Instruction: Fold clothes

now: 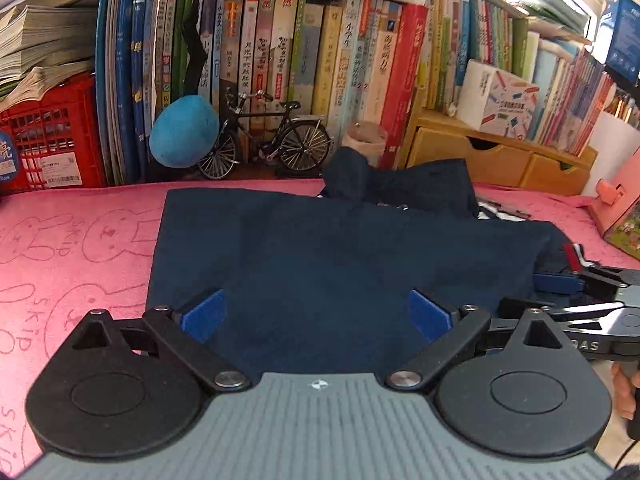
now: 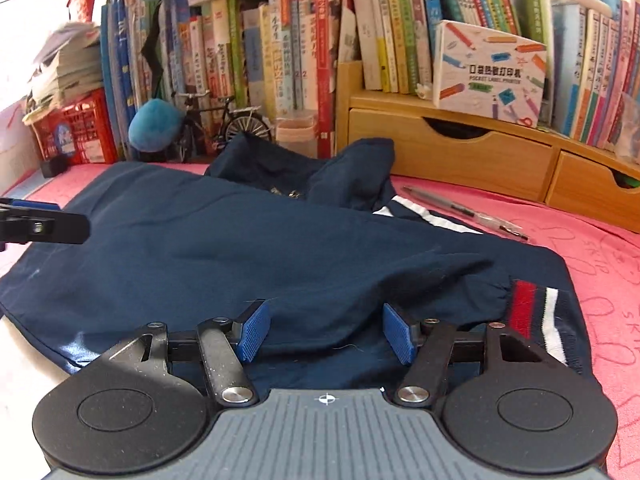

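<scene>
On a pink rabbit-print mat point(image 1: 80, 248) before a crowded bookshelf point(image 1: 320, 60), a navy garment point(image 1: 320, 264) lies spread, partly doubled over itself — a sleeve or flap is bunched at its far edge, and a red-and-white striped cuff point(image 2: 532, 312) rests at its near right corner. The left gripper point(image 1: 316, 316) hovers low over the near hem with its blue pads parted and nothing between them; the right gripper point(image 2: 324, 332) stands likewise released over the cloth near the cuff. The fabric looks light, thin and limp, with a slight sheen that suggests it may slide on itself; it will likely drape and sag from any single pinch, so two holds set well apart along one edge should keep a fold straight. The near hem and the ribbed cuff look the firmest places to take it — seams give the pads more to bite. A pen point(image 2: 464, 212) lies on the mat just beyond the garment's right side. Whether more folds remain cannot be told here.
</scene>
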Action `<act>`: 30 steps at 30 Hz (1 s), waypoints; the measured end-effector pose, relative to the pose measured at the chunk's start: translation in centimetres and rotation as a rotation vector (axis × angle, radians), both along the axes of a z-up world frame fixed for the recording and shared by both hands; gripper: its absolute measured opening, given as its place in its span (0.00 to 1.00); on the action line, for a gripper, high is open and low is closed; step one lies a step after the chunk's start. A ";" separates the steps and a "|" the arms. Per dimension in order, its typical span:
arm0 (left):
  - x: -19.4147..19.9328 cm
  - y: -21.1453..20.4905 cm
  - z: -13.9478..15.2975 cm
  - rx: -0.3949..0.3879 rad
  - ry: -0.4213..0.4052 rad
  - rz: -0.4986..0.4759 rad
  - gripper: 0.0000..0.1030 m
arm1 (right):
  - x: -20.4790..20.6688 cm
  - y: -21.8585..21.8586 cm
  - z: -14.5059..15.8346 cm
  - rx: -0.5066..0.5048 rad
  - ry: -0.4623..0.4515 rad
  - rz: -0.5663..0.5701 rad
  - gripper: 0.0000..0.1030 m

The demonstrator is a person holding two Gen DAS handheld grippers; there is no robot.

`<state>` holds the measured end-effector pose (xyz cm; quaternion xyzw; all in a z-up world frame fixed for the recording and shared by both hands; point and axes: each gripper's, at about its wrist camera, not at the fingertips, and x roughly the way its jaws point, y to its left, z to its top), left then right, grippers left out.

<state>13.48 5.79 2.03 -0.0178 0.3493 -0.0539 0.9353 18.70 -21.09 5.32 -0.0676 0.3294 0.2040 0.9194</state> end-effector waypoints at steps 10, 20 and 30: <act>-0.6 5.9 -0.5 -0.043 0.032 0.064 1.00 | -0.3 -5.5 0.0 0.106 -0.043 -0.015 0.71; -1.7 2.6 -0.8 0.131 -0.022 -0.063 1.00 | -2.5 1.0 1.5 0.063 -0.121 0.177 0.92; -2.1 3.6 -0.2 0.048 -0.025 -0.062 0.99 | -1.6 1.6 -0.7 0.073 0.011 0.184 0.97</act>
